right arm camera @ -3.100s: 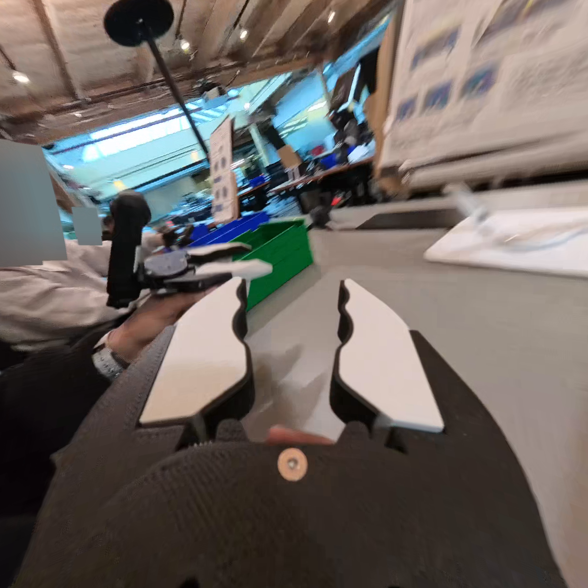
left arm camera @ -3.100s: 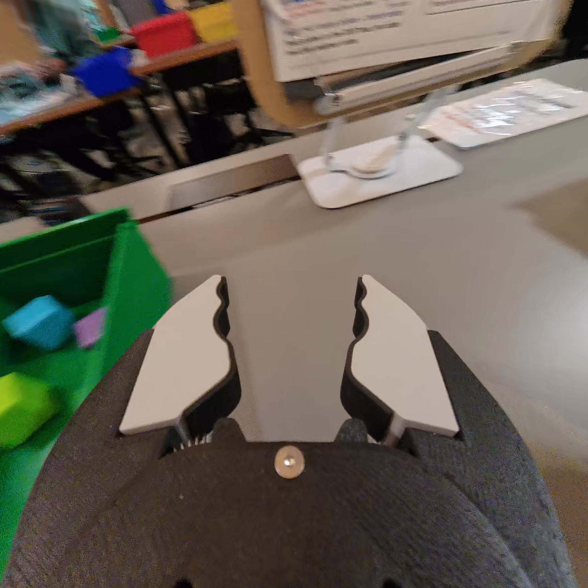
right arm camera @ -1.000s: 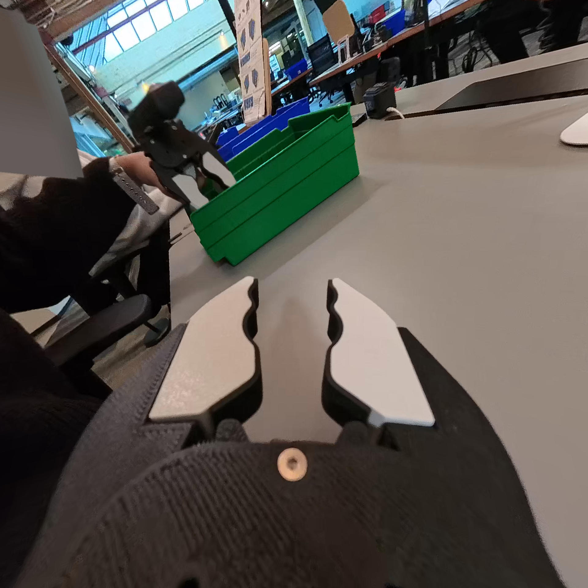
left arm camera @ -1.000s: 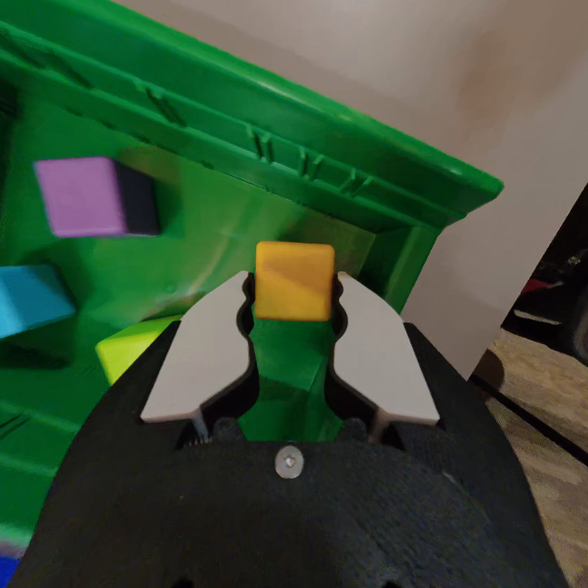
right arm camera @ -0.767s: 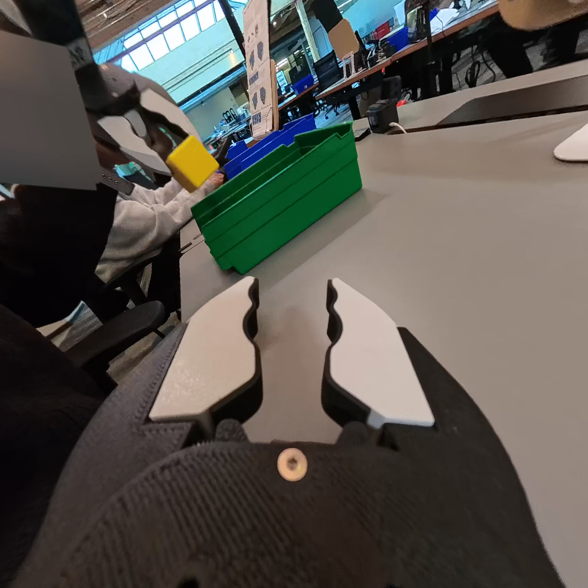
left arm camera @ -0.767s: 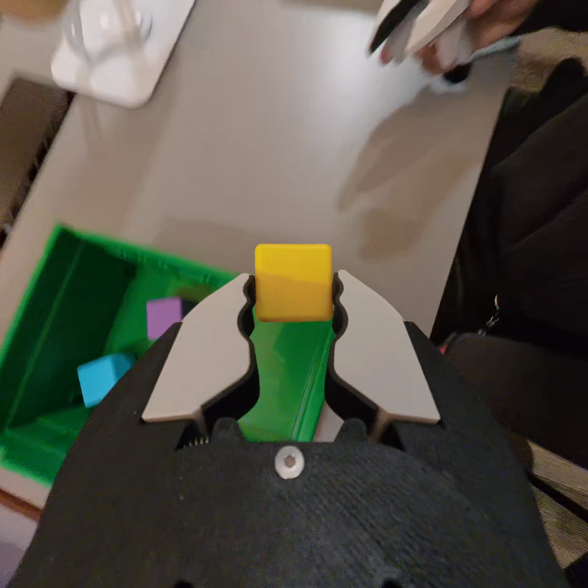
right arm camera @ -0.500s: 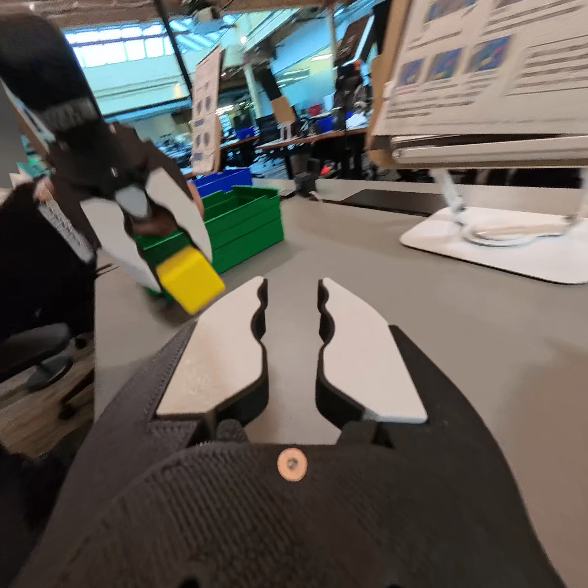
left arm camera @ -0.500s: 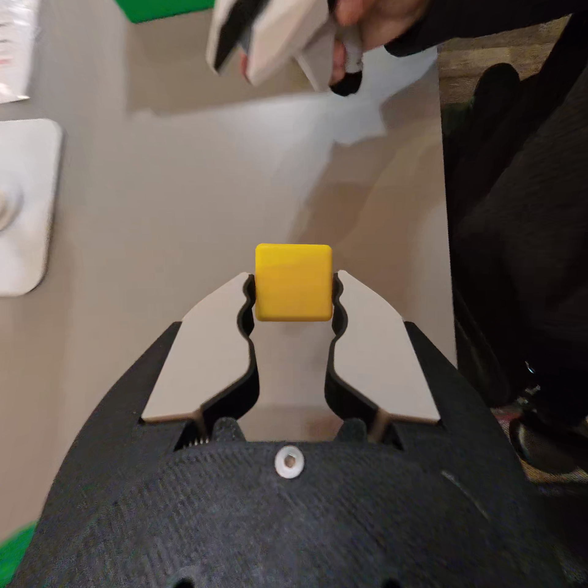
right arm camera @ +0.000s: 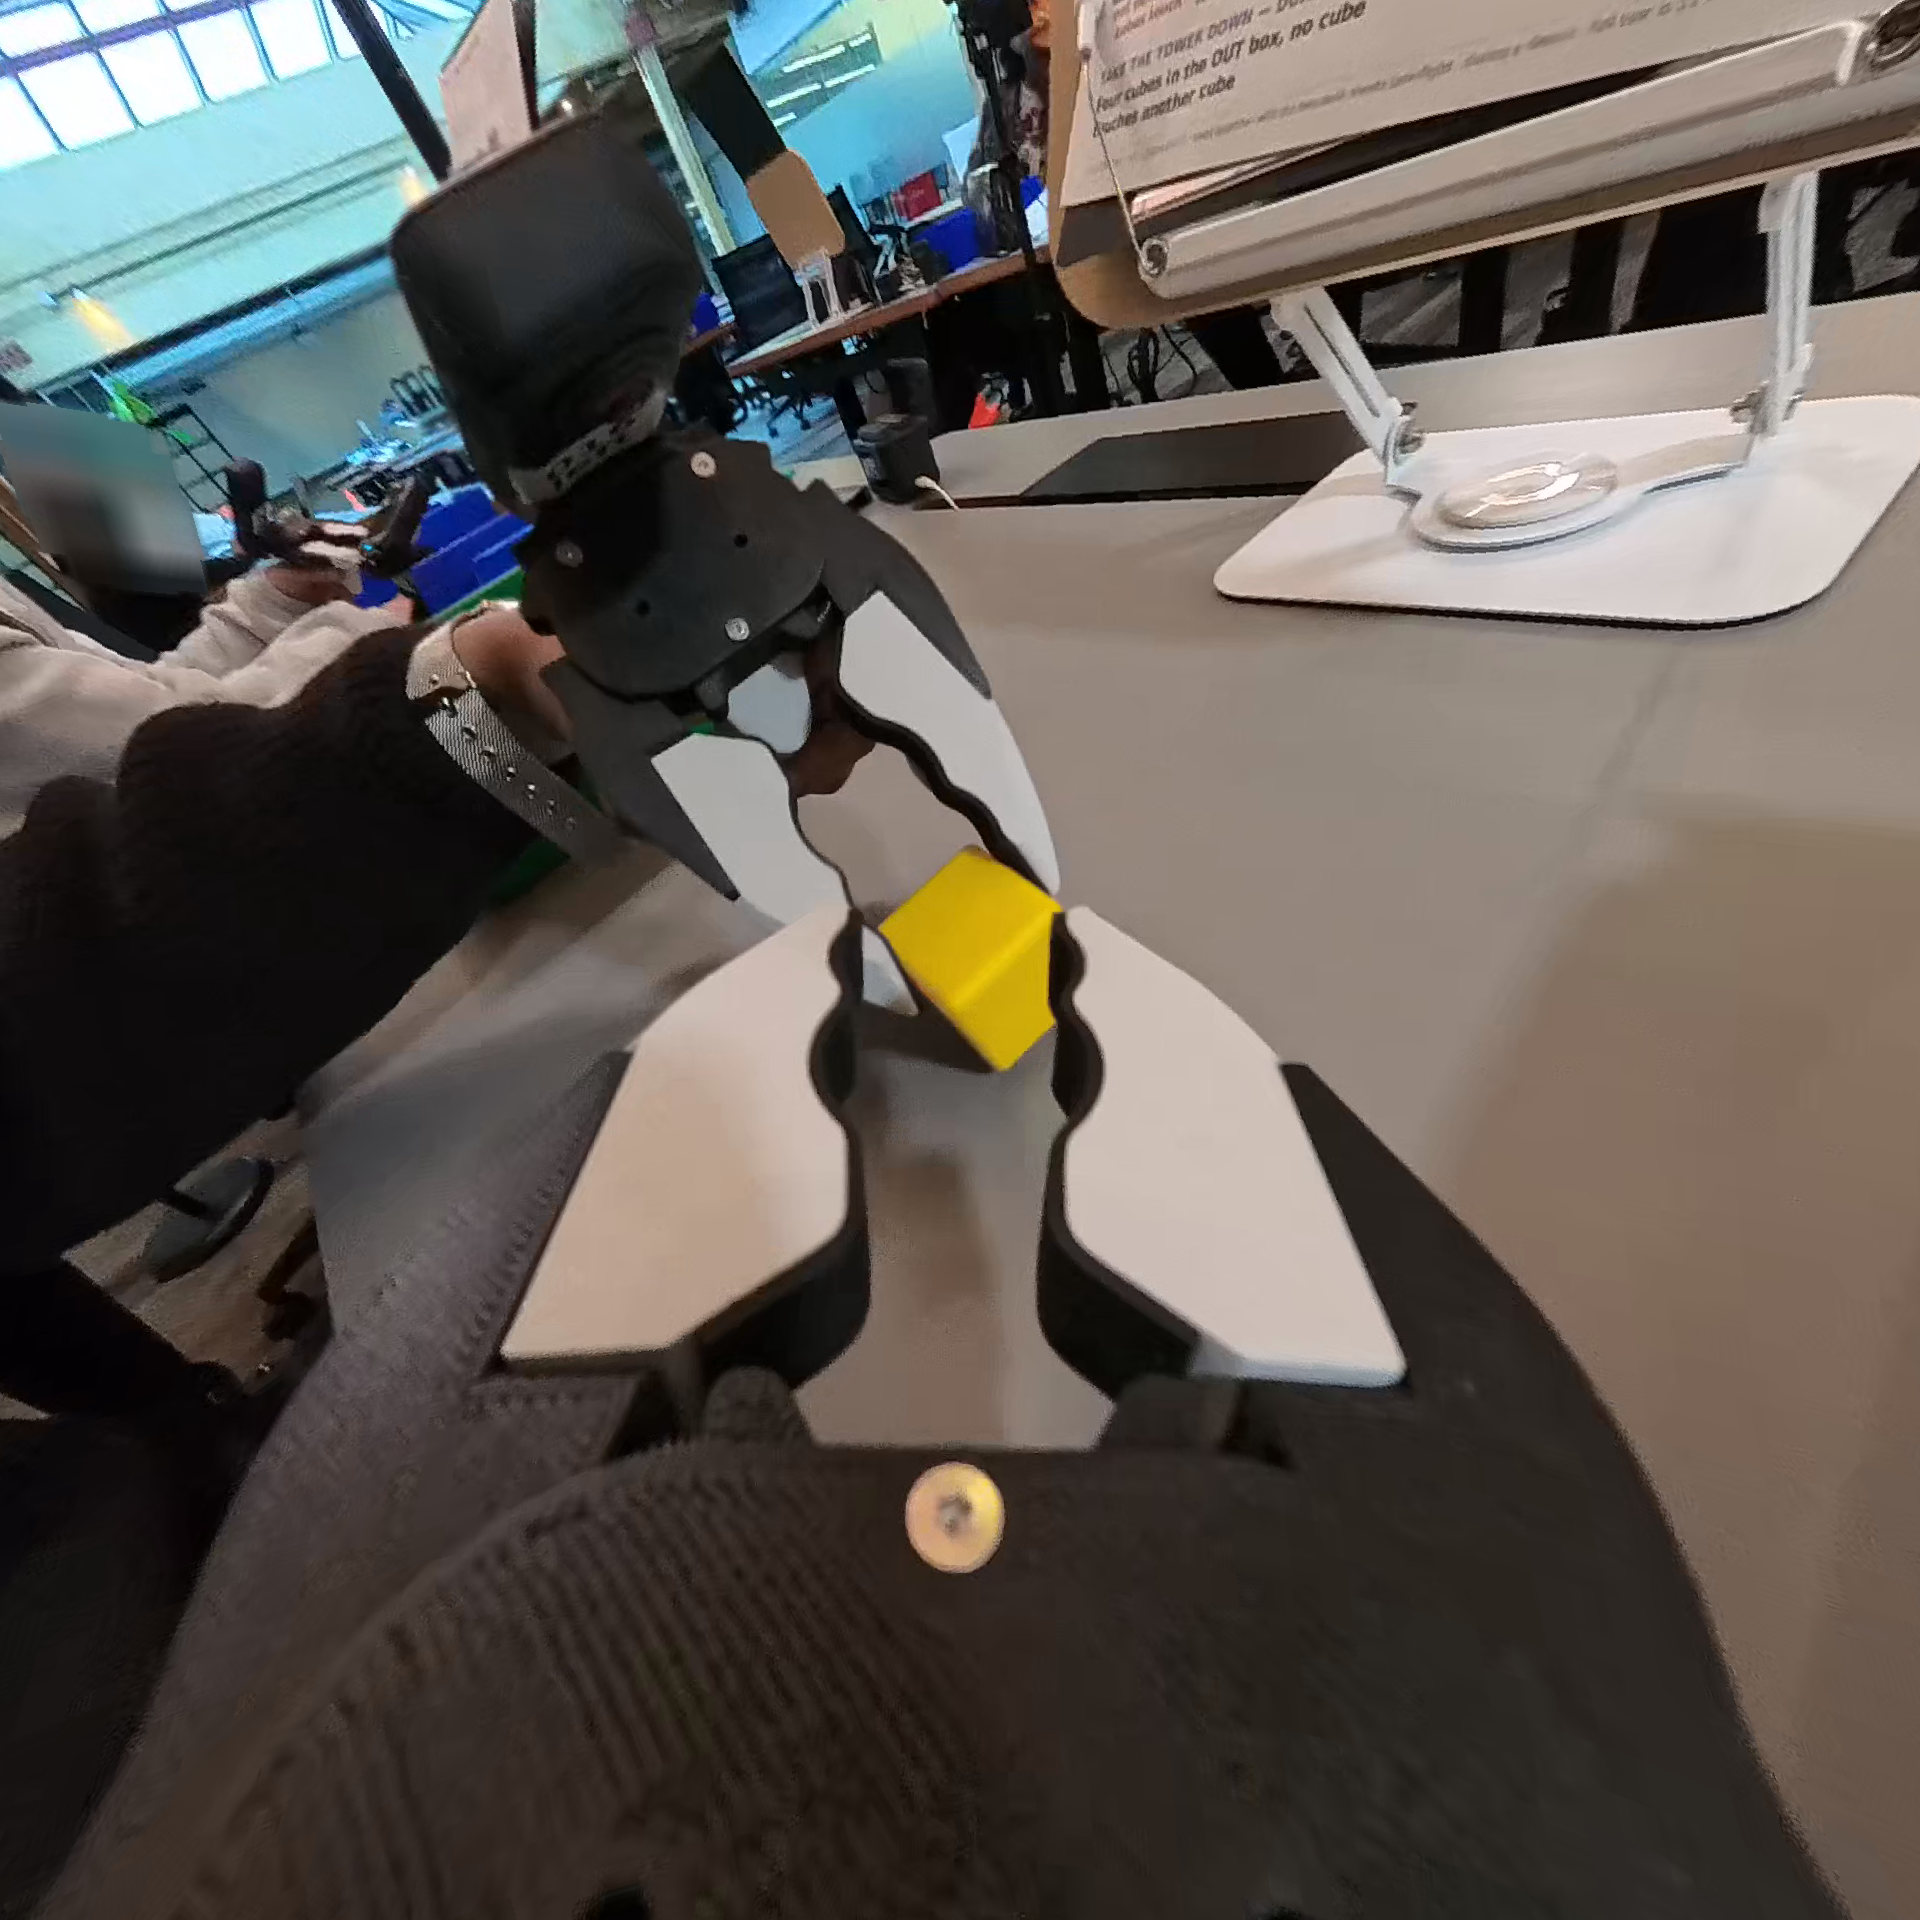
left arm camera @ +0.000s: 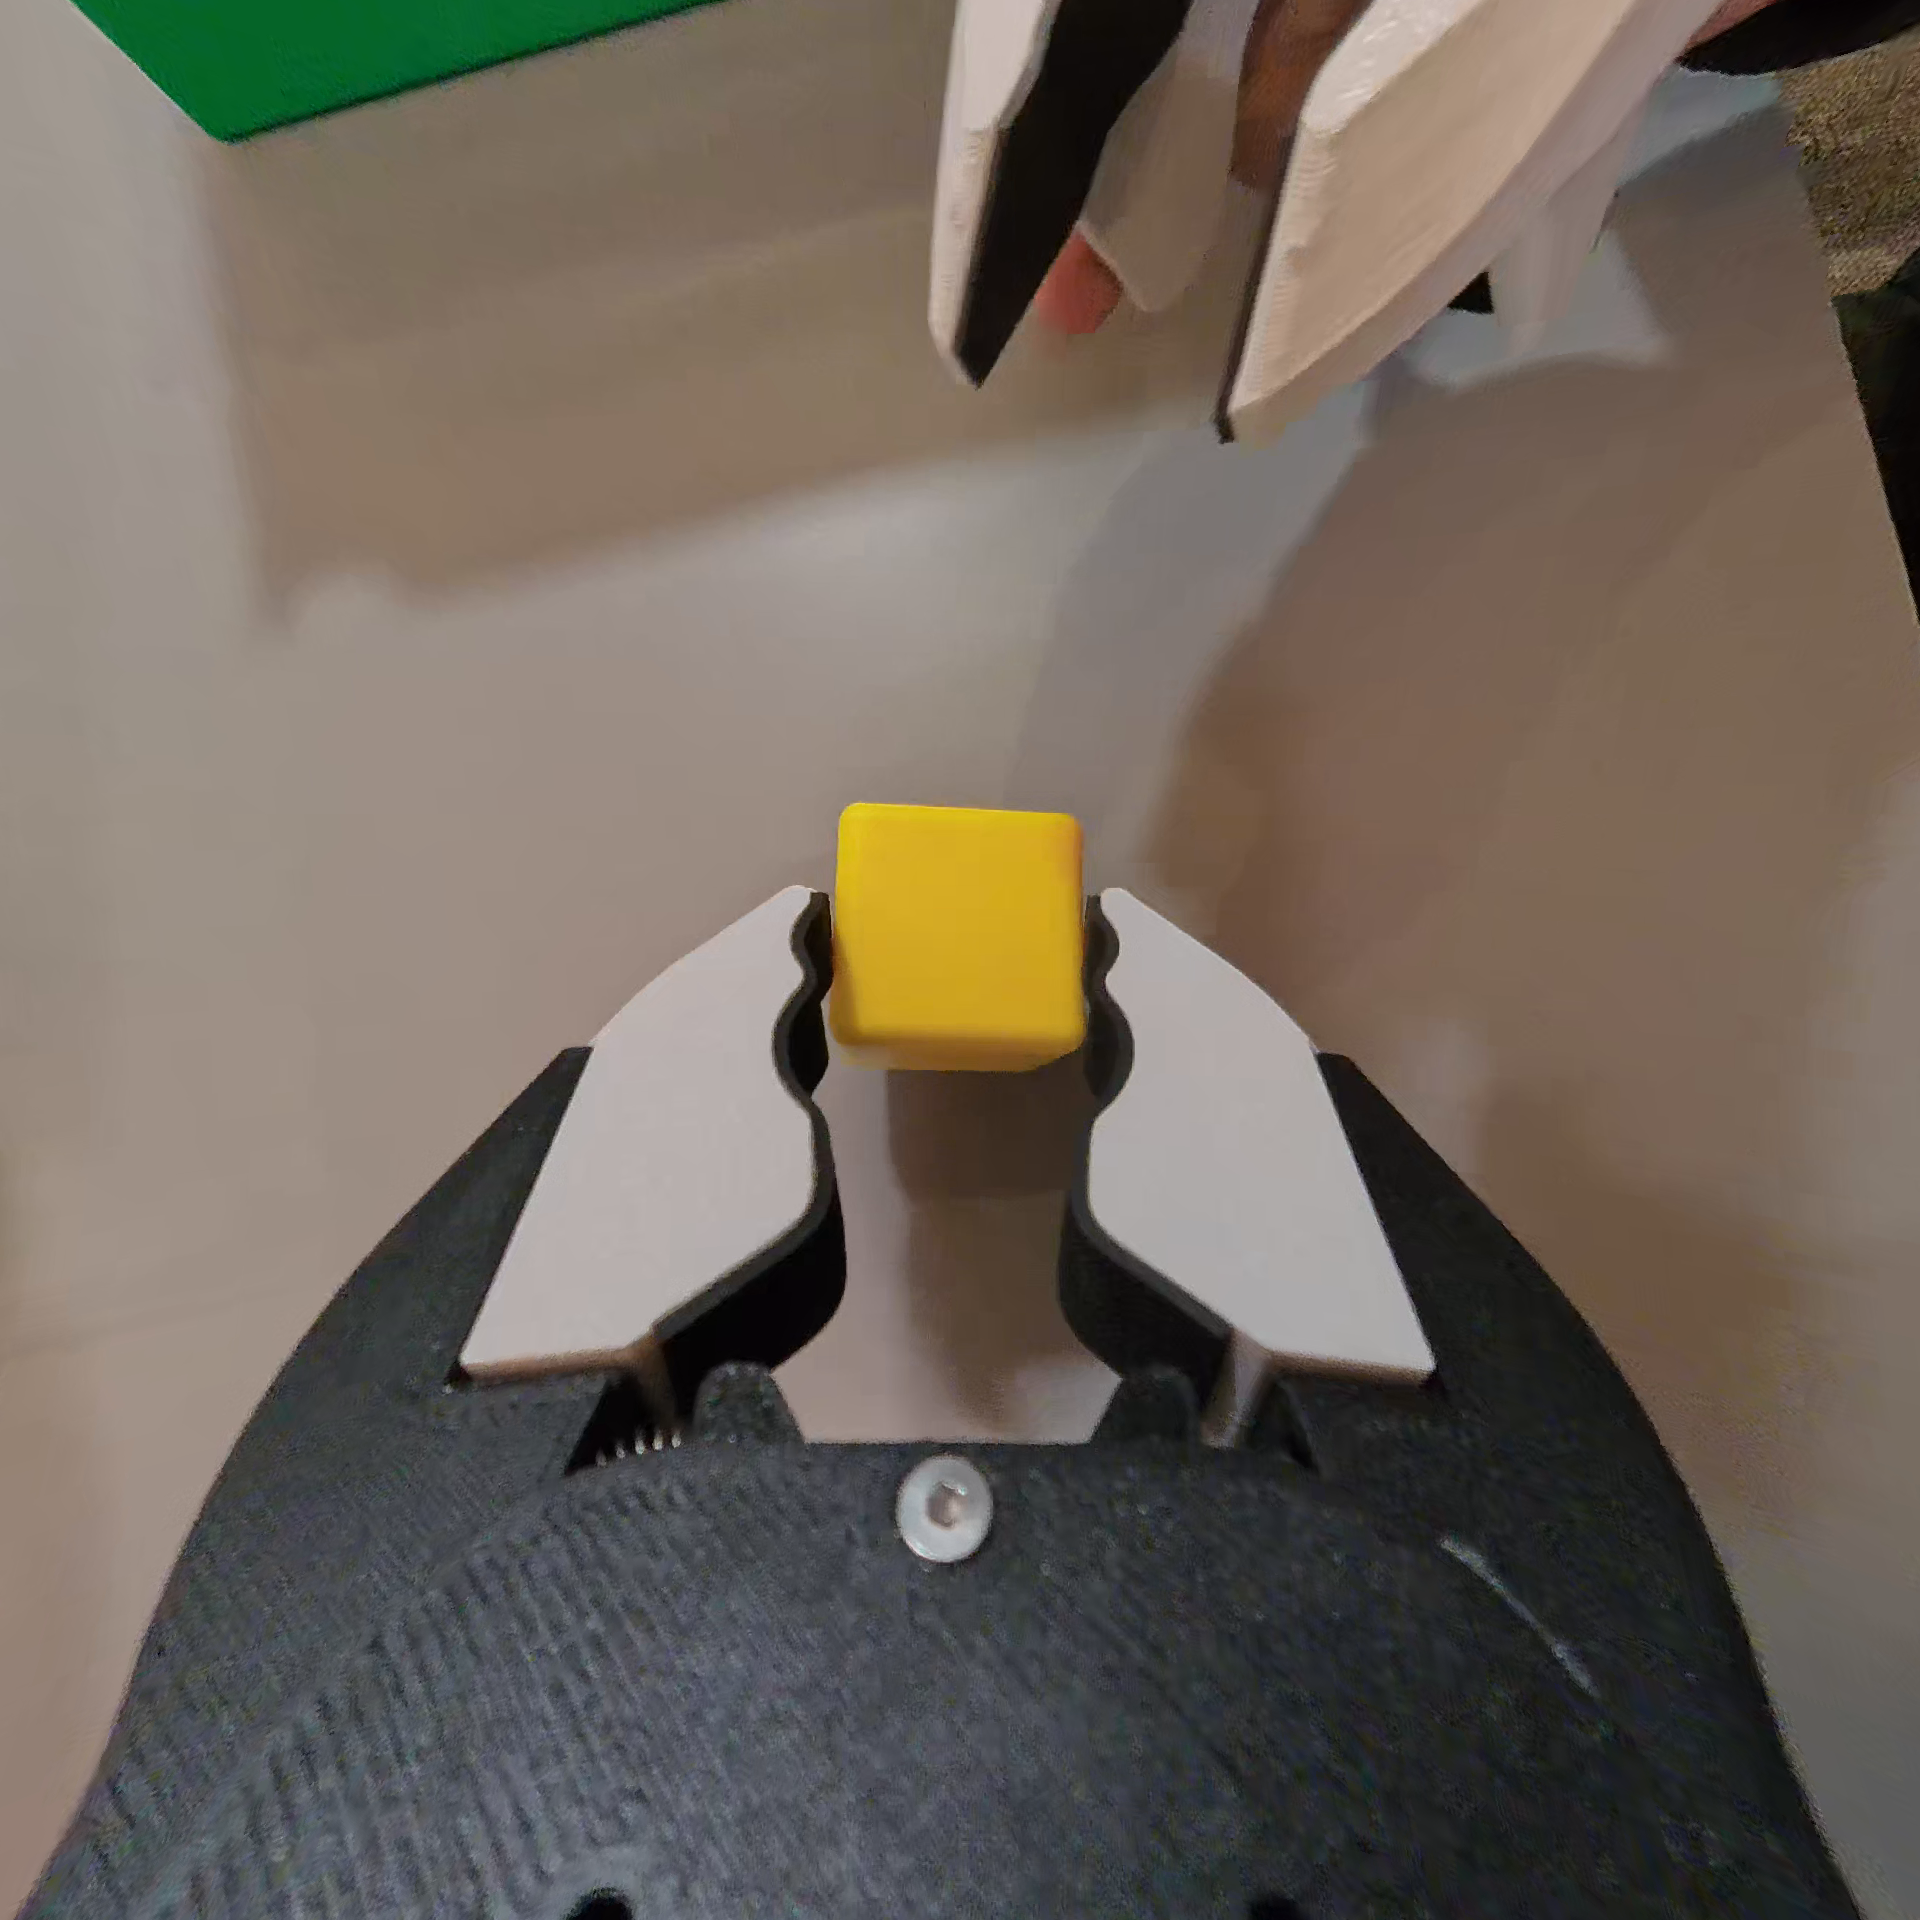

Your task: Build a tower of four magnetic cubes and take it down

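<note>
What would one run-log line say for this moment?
left gripper: shut on yellow cube | cube: at grey table | right gripper: open, empty, facing cube | green bin: behind

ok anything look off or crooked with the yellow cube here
Slightly. The yellow cube sits tilted in the left gripper, one corner pointing down at the grey table, pinched only at the fingers' very tips. Nothing looks spilled or damaged.

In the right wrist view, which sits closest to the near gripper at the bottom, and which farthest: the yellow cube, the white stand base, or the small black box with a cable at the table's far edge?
1. Yellow cube: just beyond the right gripper tips, held by the left gripper.
2. White stand base: farther back, to the right.
3. Small black box: farthest, at the table's far edge, centre-left.
</note>
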`<state>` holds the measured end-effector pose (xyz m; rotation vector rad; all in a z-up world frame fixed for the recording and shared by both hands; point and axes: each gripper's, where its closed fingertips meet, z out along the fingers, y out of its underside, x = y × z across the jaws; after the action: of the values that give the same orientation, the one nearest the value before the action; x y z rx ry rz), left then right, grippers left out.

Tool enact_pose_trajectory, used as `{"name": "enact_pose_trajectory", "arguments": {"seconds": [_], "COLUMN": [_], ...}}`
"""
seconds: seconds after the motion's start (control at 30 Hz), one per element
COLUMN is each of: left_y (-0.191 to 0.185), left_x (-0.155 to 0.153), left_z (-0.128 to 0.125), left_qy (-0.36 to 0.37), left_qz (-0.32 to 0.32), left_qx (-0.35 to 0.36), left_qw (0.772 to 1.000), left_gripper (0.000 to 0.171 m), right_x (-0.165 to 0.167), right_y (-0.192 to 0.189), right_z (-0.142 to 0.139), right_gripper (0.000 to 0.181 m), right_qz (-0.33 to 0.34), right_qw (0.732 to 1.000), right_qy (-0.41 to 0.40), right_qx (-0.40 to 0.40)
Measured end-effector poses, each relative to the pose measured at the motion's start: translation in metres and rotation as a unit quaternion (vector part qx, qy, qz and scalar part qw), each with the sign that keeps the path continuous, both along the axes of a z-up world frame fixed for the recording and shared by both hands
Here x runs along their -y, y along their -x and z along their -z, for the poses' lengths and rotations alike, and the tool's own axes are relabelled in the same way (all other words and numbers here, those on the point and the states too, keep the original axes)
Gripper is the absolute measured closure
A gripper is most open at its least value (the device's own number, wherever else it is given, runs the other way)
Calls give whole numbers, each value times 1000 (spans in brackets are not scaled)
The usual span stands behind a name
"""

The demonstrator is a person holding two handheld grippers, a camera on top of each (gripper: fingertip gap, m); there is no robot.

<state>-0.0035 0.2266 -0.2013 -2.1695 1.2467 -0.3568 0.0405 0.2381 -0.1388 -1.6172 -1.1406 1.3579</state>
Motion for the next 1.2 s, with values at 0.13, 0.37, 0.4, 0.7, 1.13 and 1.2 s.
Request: {"name": "enact_pose_trajectory", "arguments": {"seconds": [0.13, 0.37, 0.4, 0.7, 1.13, 1.2], "left_y": [9, 10, 9, 8, 13, 15], "left_x": [-5, -3, -1, 8, 13, 12], "left_z": [8, 9, 9, 14, 17, 14], "left_qy": [5, 16, 22, 45, 52, 43], "left_qz": [-10, -17, -16, -21, -31, -32], "left_qx": [0, 31, 32, 34, 31, 30], "left_qw": [1000, 999, 999, 998, 998, 998], "left_gripper": [125, 124, 124, 122, 121, 121], "right_x": [1, 3, 4, 8, 9, 10], "right_y": [-4, -3, -3, -1, -1, 0], "right_z": [7, 13, 14, 14, 16, 16], "right_gripper": [147, 147, 147, 147, 147, 147], "right_qz": [3, -1, -3, -13, -16, -17], "right_qw": [1000, 1000, 1000, 999, 999, 999], "right_qy": [-3, -3, 0, 6, 9, 8], "right_qx": [14, 26, 27, 29, 33, 34]}}
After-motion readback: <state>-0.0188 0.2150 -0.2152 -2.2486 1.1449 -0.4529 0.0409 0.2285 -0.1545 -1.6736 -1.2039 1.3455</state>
